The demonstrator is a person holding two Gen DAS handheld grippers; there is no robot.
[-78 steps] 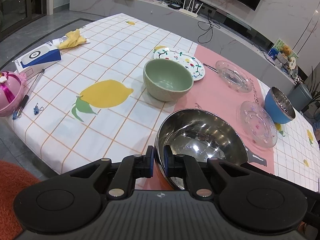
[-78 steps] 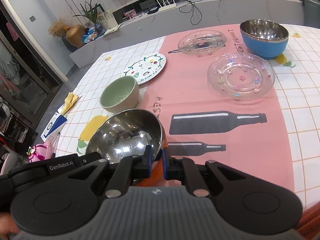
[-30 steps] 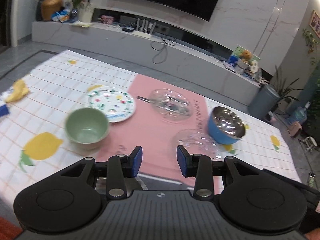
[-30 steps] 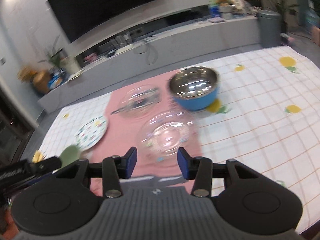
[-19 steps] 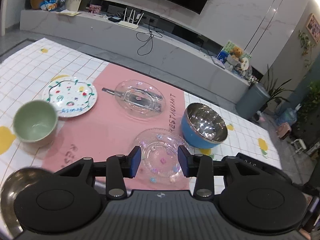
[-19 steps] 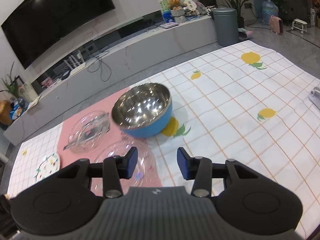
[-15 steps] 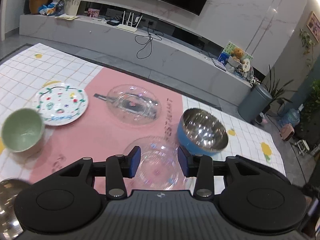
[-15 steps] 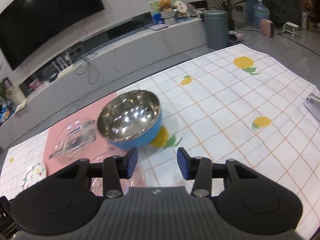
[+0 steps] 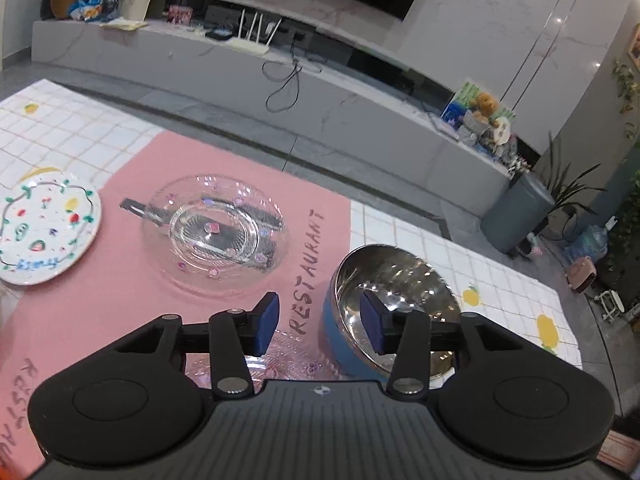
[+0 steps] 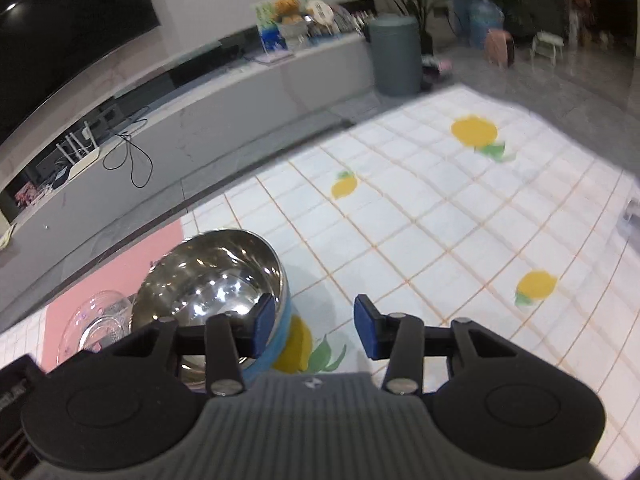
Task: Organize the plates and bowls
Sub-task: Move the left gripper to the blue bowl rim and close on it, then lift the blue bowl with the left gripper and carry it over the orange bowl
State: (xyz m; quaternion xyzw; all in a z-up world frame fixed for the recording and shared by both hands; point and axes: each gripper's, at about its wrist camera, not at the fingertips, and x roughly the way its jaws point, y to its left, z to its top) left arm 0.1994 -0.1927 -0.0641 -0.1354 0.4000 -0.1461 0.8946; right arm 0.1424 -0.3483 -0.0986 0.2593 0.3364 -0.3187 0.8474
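Blue steel bowl sits lower right in left view; we bring left gripper, jaws opening, empty, astride its near rim w/ right gripper parted, empty, probably for two-handed lift.

Long grey TV bench, white marble wall, grey bin.

blue steel-lined bowl, pink placemat, lemon-print checked tablecloth, floral white plate
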